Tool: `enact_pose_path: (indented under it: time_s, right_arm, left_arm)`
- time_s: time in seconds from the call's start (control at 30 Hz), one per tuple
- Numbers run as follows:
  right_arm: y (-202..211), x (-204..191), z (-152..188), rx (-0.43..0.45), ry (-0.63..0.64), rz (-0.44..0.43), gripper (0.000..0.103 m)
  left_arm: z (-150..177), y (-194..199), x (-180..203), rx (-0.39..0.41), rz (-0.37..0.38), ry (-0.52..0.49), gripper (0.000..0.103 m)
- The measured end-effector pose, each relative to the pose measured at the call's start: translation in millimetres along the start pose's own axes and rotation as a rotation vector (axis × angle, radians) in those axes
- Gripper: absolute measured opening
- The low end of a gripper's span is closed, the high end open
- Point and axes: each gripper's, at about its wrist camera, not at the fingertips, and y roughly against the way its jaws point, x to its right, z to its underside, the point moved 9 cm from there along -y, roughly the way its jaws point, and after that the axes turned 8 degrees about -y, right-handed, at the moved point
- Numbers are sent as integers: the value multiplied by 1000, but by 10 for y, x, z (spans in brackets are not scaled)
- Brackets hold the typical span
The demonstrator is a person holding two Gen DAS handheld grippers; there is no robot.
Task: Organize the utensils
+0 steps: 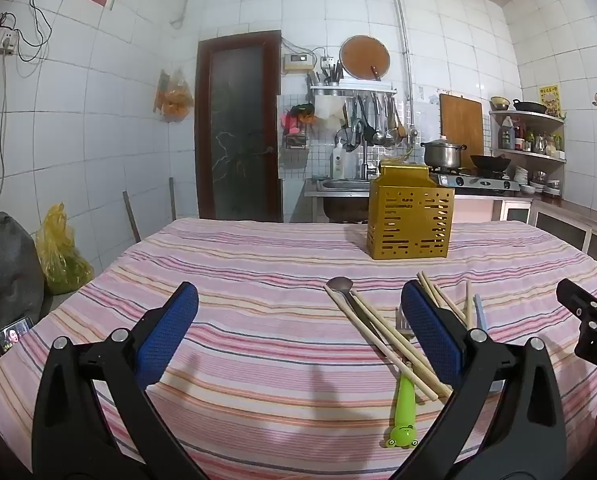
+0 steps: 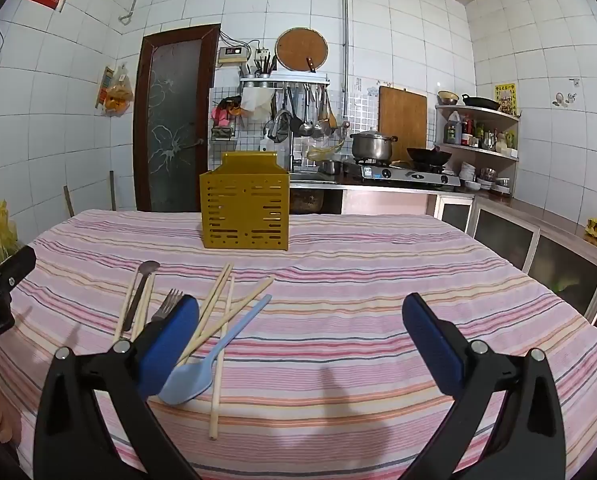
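A yellow slotted utensil holder (image 1: 411, 222) (image 2: 245, 208) stands upright at the far side of the striped table. Loose utensils lie in front of it: wooden chopsticks (image 1: 382, 340) (image 2: 234, 304), a metal spoon (image 1: 340, 283) (image 2: 148, 269) with a green frog handle (image 1: 404, 412), a fork (image 2: 168, 304) and a light blue spoon (image 2: 202, 364). My left gripper (image 1: 298, 332) is open and empty, low over the cloth left of the utensils. My right gripper (image 2: 298, 340) is open and empty, just right of them.
The striped tablecloth (image 1: 258, 360) (image 2: 378, 280) covers the table. Behind it are a sink, a stove with a pot (image 2: 372, 146), shelves and hanging tools. A yellow bag (image 1: 60, 256) and a phone (image 1: 12, 338) lie at the left.
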Motion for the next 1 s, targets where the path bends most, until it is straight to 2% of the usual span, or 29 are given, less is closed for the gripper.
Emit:
enact_pose_path:
  time_s: [0.23,0.43,1.0]
  right_arm:
    - [-42,1,-16,11,4,3,99]
    - [81,-23,-29,32,9,-1,99]
    - [140,7,-23,32,6,3,99]
  left_arm:
    - [-1,-5,-13,0,0,6,98]
    - [-29,29,-3,6,1,2,98]
    - [-19,44,-7,8,4,9,98]
